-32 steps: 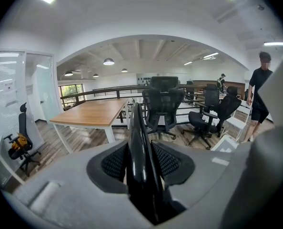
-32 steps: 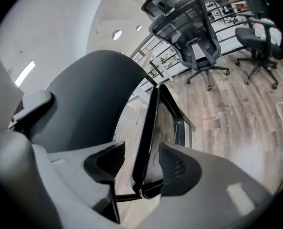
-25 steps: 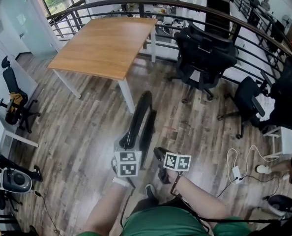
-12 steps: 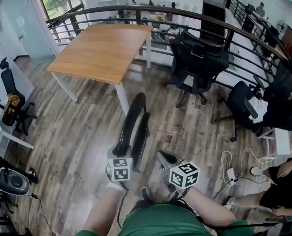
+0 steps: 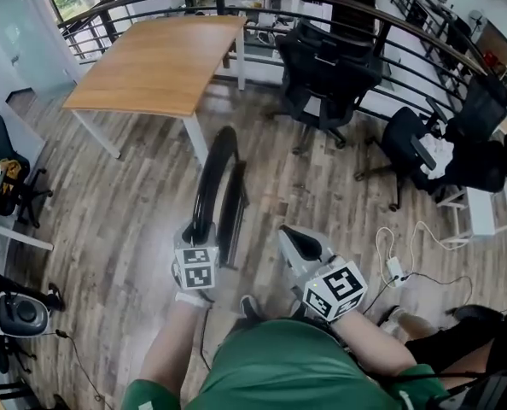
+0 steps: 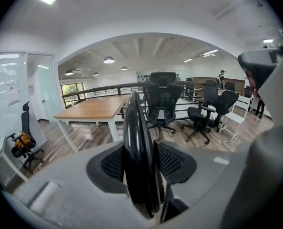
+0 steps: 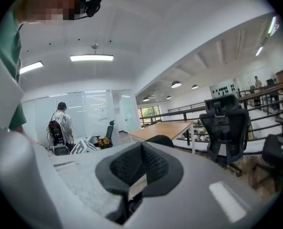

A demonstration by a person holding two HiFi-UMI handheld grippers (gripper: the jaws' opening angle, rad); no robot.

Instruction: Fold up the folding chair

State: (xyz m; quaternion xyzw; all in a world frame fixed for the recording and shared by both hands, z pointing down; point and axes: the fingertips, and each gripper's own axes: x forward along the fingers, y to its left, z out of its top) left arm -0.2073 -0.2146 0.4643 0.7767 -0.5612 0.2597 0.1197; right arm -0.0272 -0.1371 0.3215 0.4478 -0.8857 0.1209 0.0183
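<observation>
The black folding chair [image 5: 216, 182] stands folded flat and upright on the wood floor, edge-on in the head view. My left gripper [image 5: 199, 234] grips its near top edge. In the left gripper view the chair's curved black rim [image 6: 137, 147] fills the gap between the pads [image 6: 114, 163], which press on it. My right gripper [image 5: 293, 239] hangs to the right of the chair, apart from it, raised near my body. Its jaws [image 7: 141, 149] are shut with nothing between them.
A wooden table [image 5: 151, 58] with white legs stands beyond the chair. Black office chairs [image 5: 326, 71] stand at the back and right [image 5: 416, 148], before a curved railing [image 5: 322, 7]. Cables and a power strip [image 5: 396, 270] lie on the floor at right. A person [image 7: 60, 128] stands far off.
My right gripper has risen and rolled, coming away from the chair toward my body. The left gripper has kept its hold on the chair's top and shifted only slightly.
</observation>
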